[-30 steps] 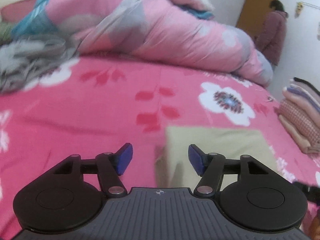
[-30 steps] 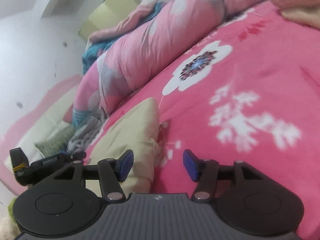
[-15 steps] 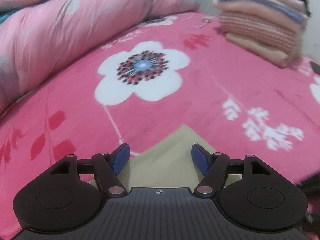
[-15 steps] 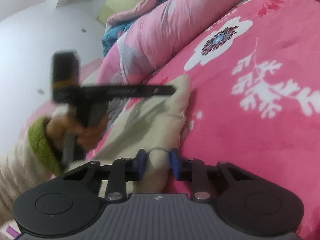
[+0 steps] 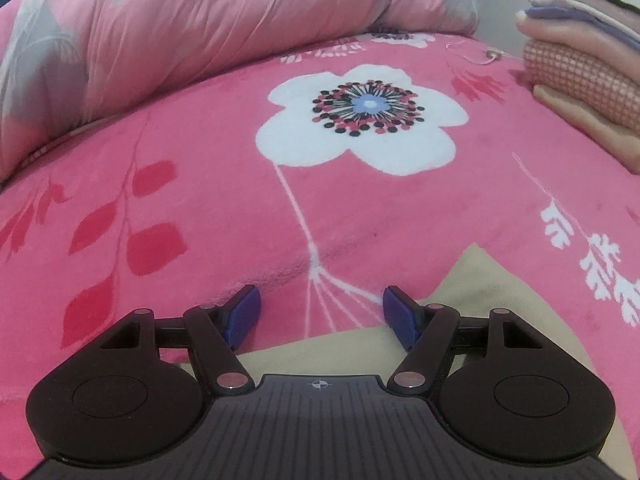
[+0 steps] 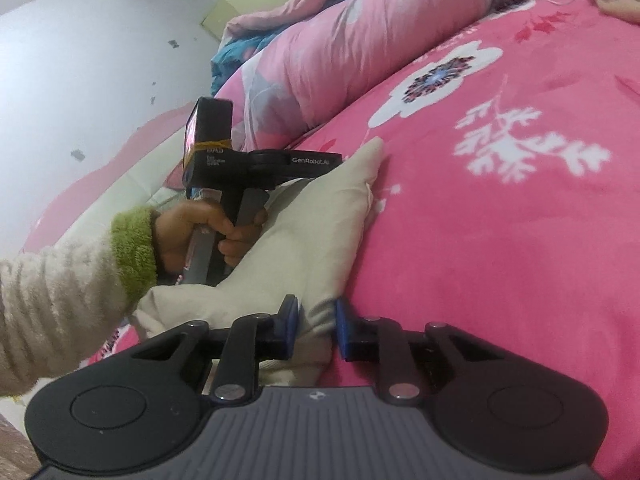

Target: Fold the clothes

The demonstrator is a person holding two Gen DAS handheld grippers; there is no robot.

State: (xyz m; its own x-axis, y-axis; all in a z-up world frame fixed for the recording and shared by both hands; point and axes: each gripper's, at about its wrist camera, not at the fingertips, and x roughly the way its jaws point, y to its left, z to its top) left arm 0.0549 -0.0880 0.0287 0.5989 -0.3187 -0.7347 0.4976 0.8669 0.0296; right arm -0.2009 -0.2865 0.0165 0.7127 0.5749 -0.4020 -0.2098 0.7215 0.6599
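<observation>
1. The beige garment (image 6: pixel 304 236) lies folded on the bed's pink flowered blanket (image 5: pixel 200 208), near the front edge, with one corner pointing toward the far side.
2. The right tongs (image 6: pixel 313 328) are nearly closed, pinching a bunched near corner of the beige garment between their blue pads (image 6: pixel 289 322).
3. The left tongs (image 5: pixel 320 316) are spread wide and hold nothing; the garment's edge (image 5: pixel 500 292) lies just beneath and to the right of them.
4. A hand (image 6: pixel 200 236) in a cream sleeve with a green cuff (image 6: pixel 134 248) grips the left tool's handle above the garment.
5. A stack of folded clothes (image 5: pixel 580 76) sits at the far right; a pink quilt (image 5: pixel 180 36) is heaped along the far side.
</observation>
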